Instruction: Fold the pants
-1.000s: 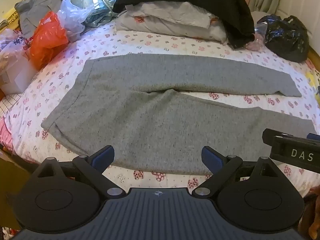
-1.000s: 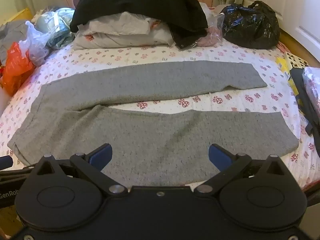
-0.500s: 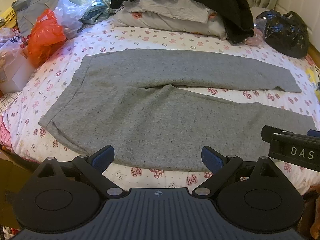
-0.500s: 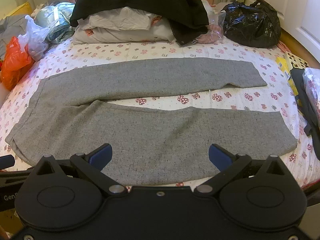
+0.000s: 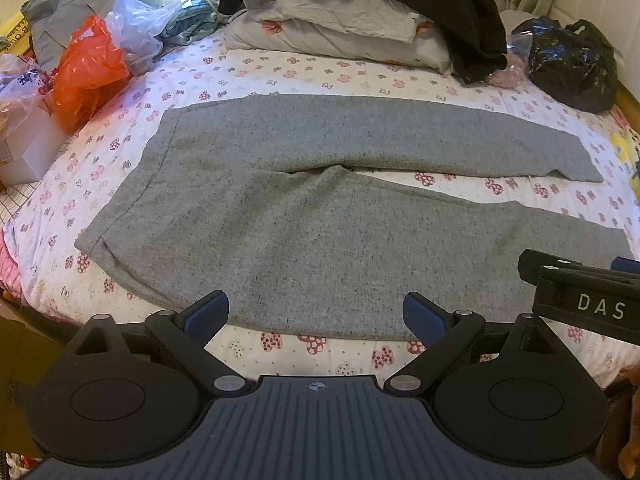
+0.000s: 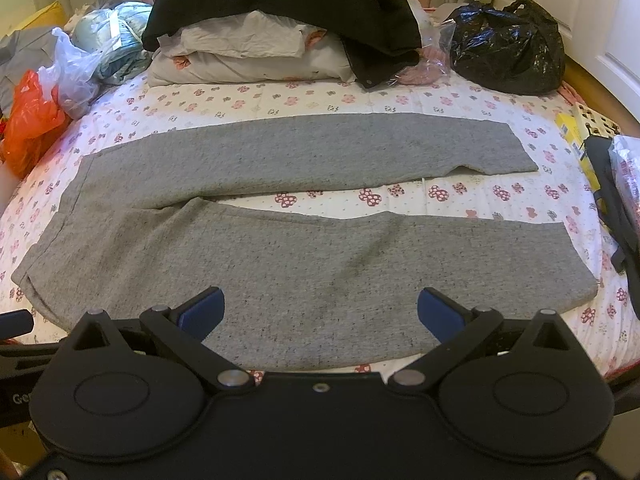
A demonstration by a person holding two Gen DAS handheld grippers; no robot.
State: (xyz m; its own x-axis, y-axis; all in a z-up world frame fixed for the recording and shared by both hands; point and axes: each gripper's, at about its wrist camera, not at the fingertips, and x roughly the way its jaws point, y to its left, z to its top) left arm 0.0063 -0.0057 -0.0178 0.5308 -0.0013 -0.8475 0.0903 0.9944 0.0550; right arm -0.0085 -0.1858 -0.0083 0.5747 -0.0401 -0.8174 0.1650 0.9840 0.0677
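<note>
Grey pants (image 5: 320,216) lie flat on the flowered bedsheet (image 5: 248,68), waistband to the left, both legs spread apart toward the right. They also show in the right wrist view (image 6: 304,264). My left gripper (image 5: 316,314) is open and empty, just above the near edge of the near leg, close to the waist end. My right gripper (image 6: 320,312) is open and empty over the near leg's near edge. The right gripper's body (image 5: 588,300) shows at the right edge of the left wrist view.
Pillows with a black garment (image 5: 360,12) lie at the back of the bed. A black plastic bag (image 6: 508,48) sits at the back right. Orange (image 5: 88,68) and clear bags and a box crowd the left. A dark bag (image 6: 612,200) lies at the right edge.
Both grippers have drawn back slightly toward the near edge of the bed and tilted; the pants sit higher in both views. Both stay open. The pants have not moved.
</note>
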